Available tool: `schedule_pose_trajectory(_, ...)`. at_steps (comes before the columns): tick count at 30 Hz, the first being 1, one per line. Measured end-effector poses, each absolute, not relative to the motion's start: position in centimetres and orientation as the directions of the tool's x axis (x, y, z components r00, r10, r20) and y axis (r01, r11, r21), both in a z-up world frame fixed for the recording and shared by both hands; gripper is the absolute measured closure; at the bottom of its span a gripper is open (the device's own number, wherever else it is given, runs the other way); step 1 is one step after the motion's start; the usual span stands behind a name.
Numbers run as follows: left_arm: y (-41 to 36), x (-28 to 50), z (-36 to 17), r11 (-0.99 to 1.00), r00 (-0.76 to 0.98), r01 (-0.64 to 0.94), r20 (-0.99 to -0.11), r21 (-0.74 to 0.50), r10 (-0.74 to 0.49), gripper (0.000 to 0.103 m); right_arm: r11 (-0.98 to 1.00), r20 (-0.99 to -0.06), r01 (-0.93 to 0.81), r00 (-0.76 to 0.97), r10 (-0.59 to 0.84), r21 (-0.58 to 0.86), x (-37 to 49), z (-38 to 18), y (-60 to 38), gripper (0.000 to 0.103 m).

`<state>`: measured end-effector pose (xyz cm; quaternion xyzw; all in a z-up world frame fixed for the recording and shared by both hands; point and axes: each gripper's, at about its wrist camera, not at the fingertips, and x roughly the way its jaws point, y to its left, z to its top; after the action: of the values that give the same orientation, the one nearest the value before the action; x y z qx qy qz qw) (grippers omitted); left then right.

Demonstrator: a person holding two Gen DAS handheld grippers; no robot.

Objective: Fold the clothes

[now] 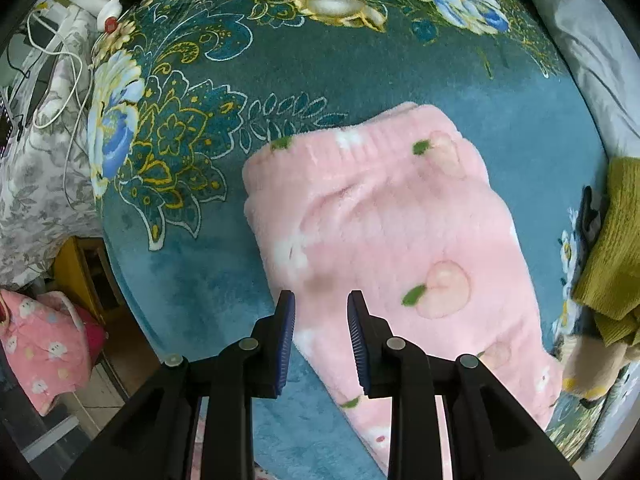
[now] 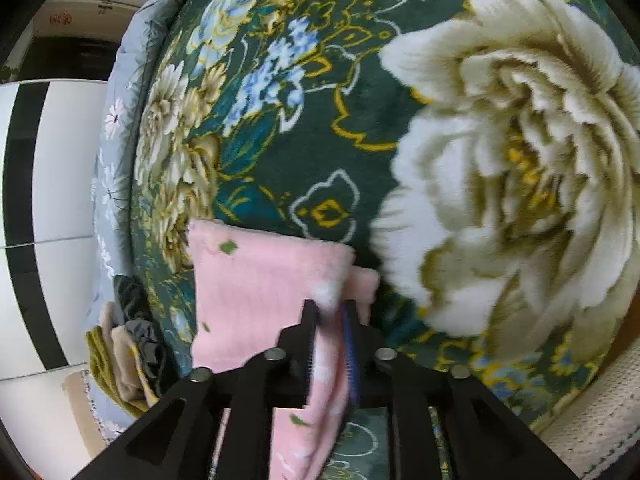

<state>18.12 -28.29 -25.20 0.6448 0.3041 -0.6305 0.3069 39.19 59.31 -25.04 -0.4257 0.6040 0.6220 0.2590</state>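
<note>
A pink fleece garment (image 1: 392,232) with peach and leaf prints lies folded on the teal floral blanket (image 1: 248,80). My left gripper (image 1: 321,308) is open and empty, its fingertips just above the garment's near left edge. In the right wrist view the same pink garment (image 2: 256,292) lies ahead, and my right gripper (image 2: 330,312) is shut on a fold of its edge, with pink fleece pinched between the pads and hanging down between the fingers.
An olive knit garment (image 1: 612,248) and a beige one lie at the blanket's right edge; they show as a pile (image 2: 120,364) in the right wrist view. A grey quilt (image 1: 592,40) lies at the far side. White cables (image 1: 60,80) lie left, off the bed.
</note>
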Motion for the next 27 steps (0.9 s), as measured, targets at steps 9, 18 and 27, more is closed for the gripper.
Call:
schedule_pose_trajectory(9, -28.1, 18.6, -26.2, -0.62, 0.022, 0.784, -0.999, 0.003, 0.023, 0.076, -0.057, -0.834, -0.85, -0.499, -0.234, 0.525, 39.6, -27.6, 57.5, 0.067)
schedule_pose_trajectory(18, -30.1, 20.4, -27.2, -0.545, -0.081, 0.829, -0.991, -0.127, 0.108, 0.06, -0.104, -0.843, -0.841, -0.513, -0.159, 0.531, 37.6, -24.6, 57.1, 0.095)
schedule_pose_trajectory(27, -35.0, 19.6, -31.3, -0.464, -0.148, 0.858, -0.97, -0.222, 0.191, 0.053, -0.149, -0.898, -0.889, -0.41, -0.16, 0.433, 36.5, -24.2, 57.1, 0.095)
